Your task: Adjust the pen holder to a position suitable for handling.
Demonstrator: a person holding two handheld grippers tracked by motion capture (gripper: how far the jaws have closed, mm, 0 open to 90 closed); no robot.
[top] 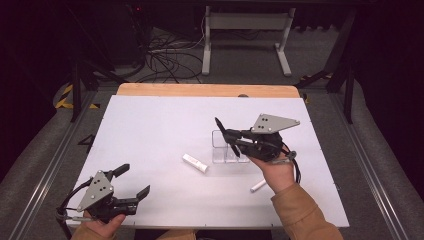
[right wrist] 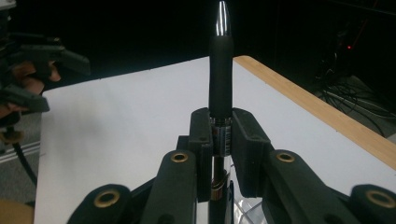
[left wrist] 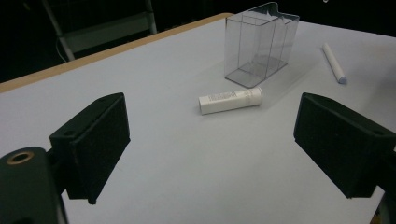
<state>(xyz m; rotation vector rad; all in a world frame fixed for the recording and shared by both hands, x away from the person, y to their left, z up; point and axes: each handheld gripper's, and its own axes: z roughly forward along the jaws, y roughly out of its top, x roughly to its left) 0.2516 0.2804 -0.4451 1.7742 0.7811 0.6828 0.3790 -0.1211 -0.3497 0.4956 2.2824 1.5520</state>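
Bright white table, dark surroundings, soft focus.

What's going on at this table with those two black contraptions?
A person holds a claw tool in each hand. The right claw is clamped on a black pen, held above a clear plastic organizer at the middle of the white table. The left claw rests open near the table's front edge, holding nothing. A white tube lies beside the organizer, and a thin white stick lies nearer the person's right hand.
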